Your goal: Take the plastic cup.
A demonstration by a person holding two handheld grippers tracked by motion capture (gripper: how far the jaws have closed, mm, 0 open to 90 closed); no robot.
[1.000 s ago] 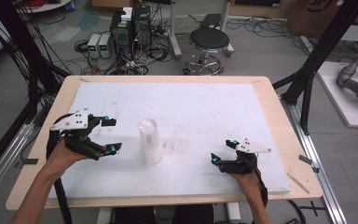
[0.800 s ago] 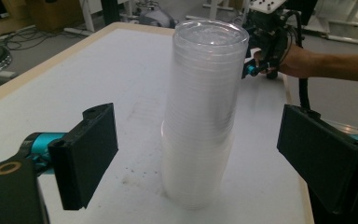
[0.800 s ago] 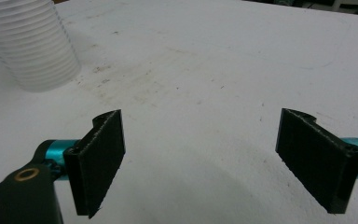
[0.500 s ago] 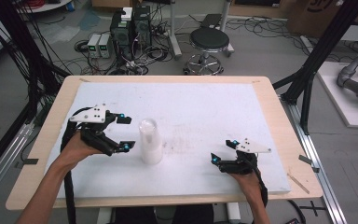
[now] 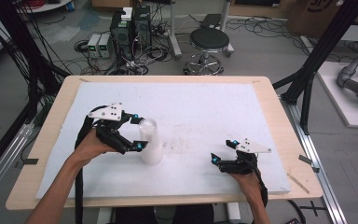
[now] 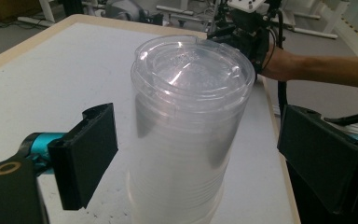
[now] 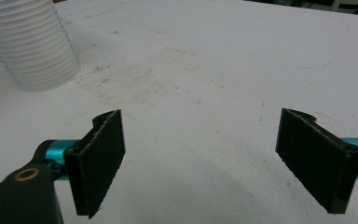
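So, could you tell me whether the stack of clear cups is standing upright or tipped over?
Upright. The stack of clear cups stands on its base on the white table, between the open jaws of the left gripper.

left gripper (image 5: 136,132) | moved right | fingers now straddle cup stack (image 5: 150,142), apparently untouched

left gripper (image 5: 136,132): jaws spread wide, forearm angled inward. right gripper (image 5: 223,150): jaws wide apart, held low.

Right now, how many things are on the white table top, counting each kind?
Stack of clear plastic cups: 1
Grippers: 2, the left gripper open around the stack, the right gripper open over bare board
Total: 3
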